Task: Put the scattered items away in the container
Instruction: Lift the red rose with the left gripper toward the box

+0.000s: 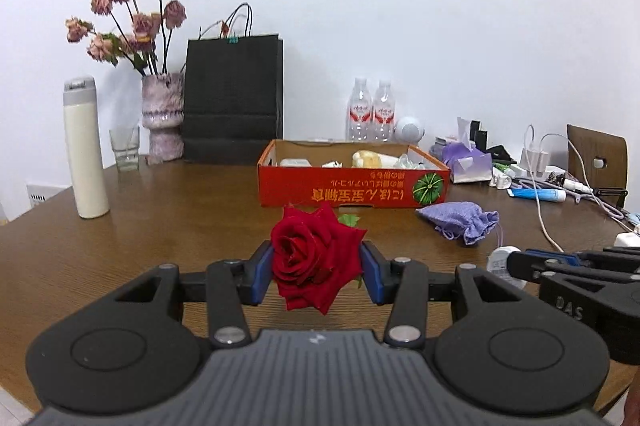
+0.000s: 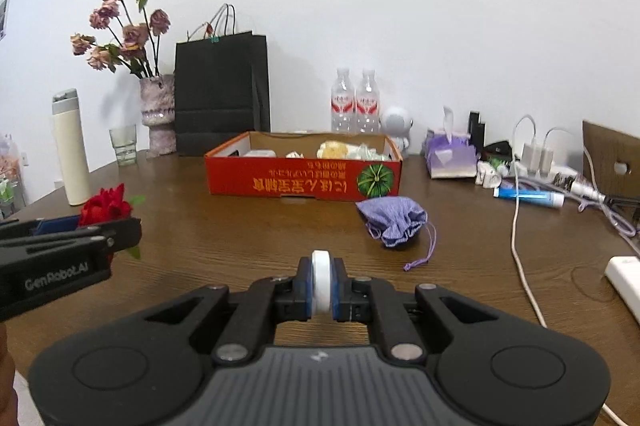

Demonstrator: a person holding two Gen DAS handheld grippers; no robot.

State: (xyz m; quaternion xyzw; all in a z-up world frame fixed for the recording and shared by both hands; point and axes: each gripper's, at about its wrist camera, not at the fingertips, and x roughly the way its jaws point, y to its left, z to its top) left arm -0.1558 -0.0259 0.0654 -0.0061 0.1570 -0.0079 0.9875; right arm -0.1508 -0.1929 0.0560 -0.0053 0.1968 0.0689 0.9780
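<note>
Left wrist view: your left gripper (image 1: 317, 272) clamps the red rose (image 1: 316, 258) by its bloom, aimed at the orange box (image 1: 352, 186) at twelve o'clock.

Right wrist view: your right gripper (image 2: 322, 286) pinches a white disc (image 2: 321, 280); the purple pouch (image 2: 394, 220) lies at one o'clock on the wooden table (image 2: 240, 238), white wall behind.

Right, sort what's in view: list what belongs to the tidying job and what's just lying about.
Job:
- red rose, in left hand-held gripper
- white disc, in right hand-held gripper
- purple pouch
- orange box

Lying about:
- black bag
- vase
- flask
- water bottles
</note>
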